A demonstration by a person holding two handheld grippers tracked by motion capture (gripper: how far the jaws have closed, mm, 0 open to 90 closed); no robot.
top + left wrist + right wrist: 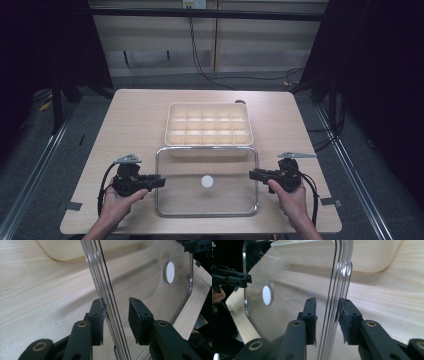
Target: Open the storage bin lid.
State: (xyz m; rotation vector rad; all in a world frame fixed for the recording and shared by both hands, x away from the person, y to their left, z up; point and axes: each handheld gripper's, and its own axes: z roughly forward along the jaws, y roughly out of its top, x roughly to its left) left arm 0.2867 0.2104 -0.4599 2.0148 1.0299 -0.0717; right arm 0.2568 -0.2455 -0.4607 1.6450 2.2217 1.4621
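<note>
A clear rectangular lid (225, 197) with a white round knob (207, 181) lies flat on the wooden table, just in front of a cream compartment tray (207, 105). My left gripper (159, 181) is at the lid's left edge and my right gripper (253, 174) is at its right edge. In the left gripper view the open gripper (116, 308) straddles the lid's rim (100, 277), with the knob (170, 272) beyond. In the right gripper view the gripper (327, 307) is also open around the lid's rim (339, 270), knob (267, 295) farther off.
The tray's compartments look empty. The light wooden table (135, 120) has bare room to the left and right of the tray. Tape marks sit near the front corners. Dark floor and rails surround the table.
</note>
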